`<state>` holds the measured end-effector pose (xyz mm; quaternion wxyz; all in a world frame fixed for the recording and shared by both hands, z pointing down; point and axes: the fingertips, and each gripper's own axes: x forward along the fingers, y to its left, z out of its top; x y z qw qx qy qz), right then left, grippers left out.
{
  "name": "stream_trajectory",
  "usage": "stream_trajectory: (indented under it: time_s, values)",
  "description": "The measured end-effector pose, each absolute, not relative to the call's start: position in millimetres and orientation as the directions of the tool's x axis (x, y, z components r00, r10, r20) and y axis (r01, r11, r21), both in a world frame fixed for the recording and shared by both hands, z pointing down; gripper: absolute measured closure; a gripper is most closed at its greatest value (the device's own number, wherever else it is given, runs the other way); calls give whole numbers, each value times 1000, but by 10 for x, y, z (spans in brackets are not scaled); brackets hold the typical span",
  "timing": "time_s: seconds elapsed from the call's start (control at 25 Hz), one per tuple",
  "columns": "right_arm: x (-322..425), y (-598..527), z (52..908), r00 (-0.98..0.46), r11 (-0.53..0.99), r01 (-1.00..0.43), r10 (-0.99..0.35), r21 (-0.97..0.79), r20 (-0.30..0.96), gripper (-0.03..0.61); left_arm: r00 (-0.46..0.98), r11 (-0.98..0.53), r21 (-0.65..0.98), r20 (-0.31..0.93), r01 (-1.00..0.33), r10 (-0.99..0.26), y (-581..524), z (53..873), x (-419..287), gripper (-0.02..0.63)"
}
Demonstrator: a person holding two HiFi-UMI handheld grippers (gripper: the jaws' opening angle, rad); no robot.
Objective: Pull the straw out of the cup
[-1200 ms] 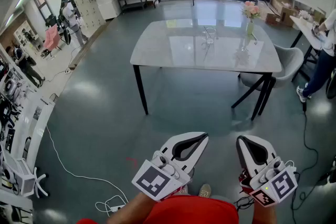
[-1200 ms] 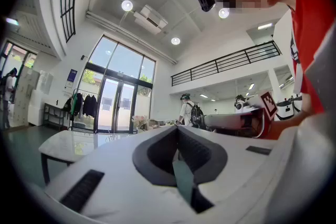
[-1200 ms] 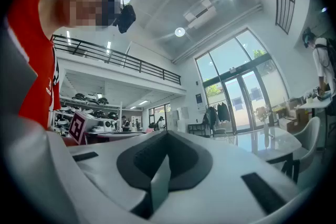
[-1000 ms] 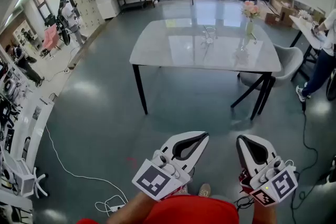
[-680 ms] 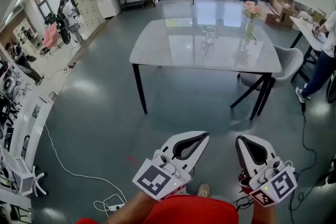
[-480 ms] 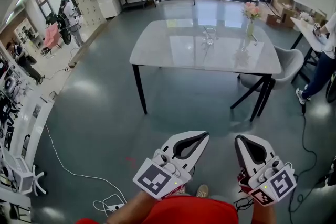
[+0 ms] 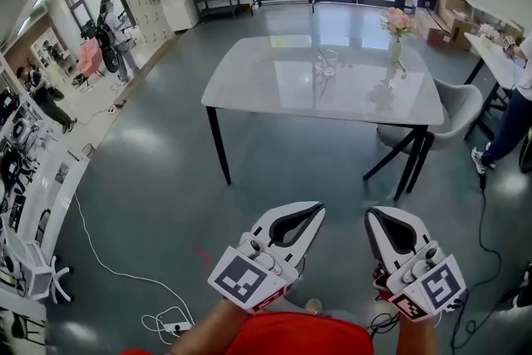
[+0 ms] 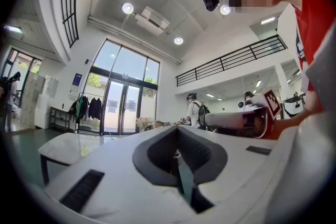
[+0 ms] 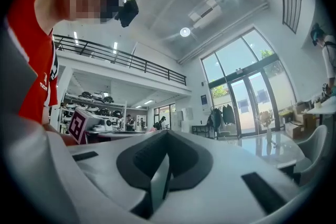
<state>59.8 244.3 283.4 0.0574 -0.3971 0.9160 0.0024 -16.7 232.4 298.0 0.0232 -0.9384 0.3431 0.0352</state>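
Observation:
A clear glass cup (image 7: 326,61) stands on the far middle of the white marble table (image 7: 249,87), well ahead of me. Its straw is too small to make out. My left gripper (image 7: 319,207) is held low in front of my body, shut and empty, pointing toward the table. To its right my right gripper (image 7: 369,215) is also shut with nothing in it. In the left gripper view the left gripper (image 8: 176,128) shows its jaws meeting at the tip. The right gripper (image 9: 167,131) looks the same in its own view. Both are far from the cup.
A vase of pink flowers (image 7: 396,31) stands on the table right of the cup. A grey chair (image 7: 455,107) sits at the table's right end, with a person (image 7: 517,100) beyond it. A white cable (image 7: 108,262) runs over the grey floor at left.
Both grippers and my view have moved a little toward the table, which now sits slightly lower in the picture. Both jaws have stayed shut.

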Motion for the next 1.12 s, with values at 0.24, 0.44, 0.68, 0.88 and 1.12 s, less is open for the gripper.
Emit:
stream_trajectory:
  time_s: [0.24,0.44,0.68,0.88,1.12]
  values:
    - [783,2263,2847,-686,693,-721,-719,-32,-111,581,741,-743,-23,-85,-669,-666,2163,2985,-13,594]
    - [843,2039,2857,-686,693,-720,-718,-34,-116,581,737,-737,-9,-54,-675,-674,1943,3017,29,594]
    - [845,1643,2859,-674,681,-732,-729,-26,-123,581,747,-748,-16,-67,-664,-662,1515,3055,9,594]
    - [782,1074,2880,-661,668,-743,-741,-30,-116,581,752,-752,-3,-40,-659,-658,952,3112,-51,594]
    - [560,297,2813,-649,655,-754,-753,-36,-104,581,765,-765,3,-31,-644,-644,197,3096,-229,594]
